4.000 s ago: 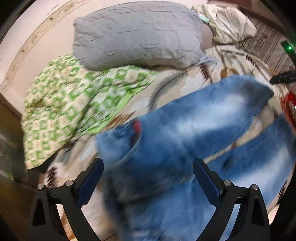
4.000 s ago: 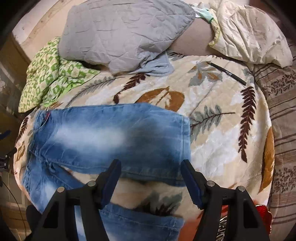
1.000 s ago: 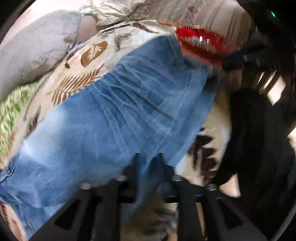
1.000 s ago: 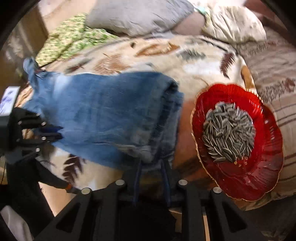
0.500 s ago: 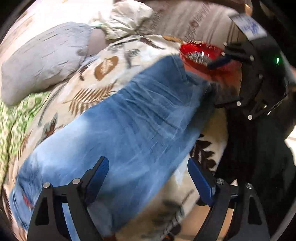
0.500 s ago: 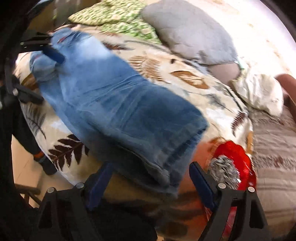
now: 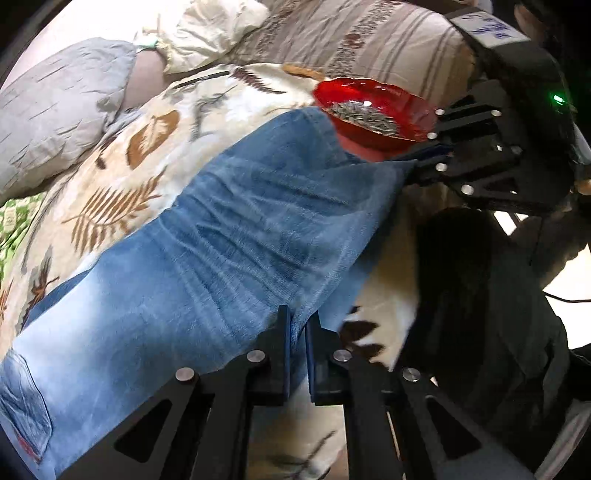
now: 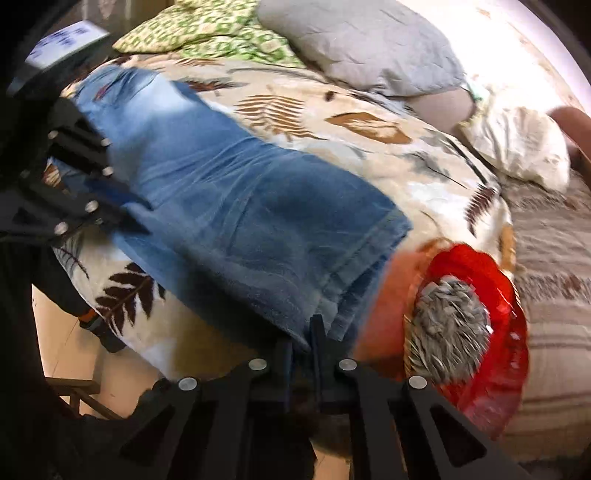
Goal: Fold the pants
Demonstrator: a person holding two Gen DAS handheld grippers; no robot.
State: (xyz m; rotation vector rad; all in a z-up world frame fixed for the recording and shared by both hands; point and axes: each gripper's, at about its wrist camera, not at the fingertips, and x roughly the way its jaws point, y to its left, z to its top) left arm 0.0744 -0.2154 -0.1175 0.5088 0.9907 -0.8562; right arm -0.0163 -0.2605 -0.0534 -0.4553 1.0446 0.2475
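Blue jeans (image 7: pixel 221 240) lie folded lengthwise on the leaf-patterned bedspread (image 7: pixel 155 122). My left gripper (image 7: pixel 297 332) is closing its jaws on the near long edge of the jeans, and its pads pinch the denim. In the right wrist view the jeans (image 8: pixel 229 206) run from the waist at upper left to the leg hems at lower right. My right gripper (image 8: pixel 301 339) is closing on the near corner of the hem end, with denim pinched between its pads. Each gripper shows in the other's view: the right gripper (image 7: pixel 417 158) and the left gripper (image 8: pixel 136 221).
A red bowl (image 8: pixel 498 332) of sunflower seeds sits on the bed right beside the hem end, also the red bowl (image 7: pixel 369 134). A grey pillow (image 8: pixel 369 48), a green patterned blanket (image 8: pixel 207 29) and a cream pillow (image 8: pixel 517 144) lie beyond. The bed's near edge drops to the floor.
Half a second ago both grippers stood wide open over the jeans. Now both have shut on the near edge of the denim, and the right wrist has rolled.
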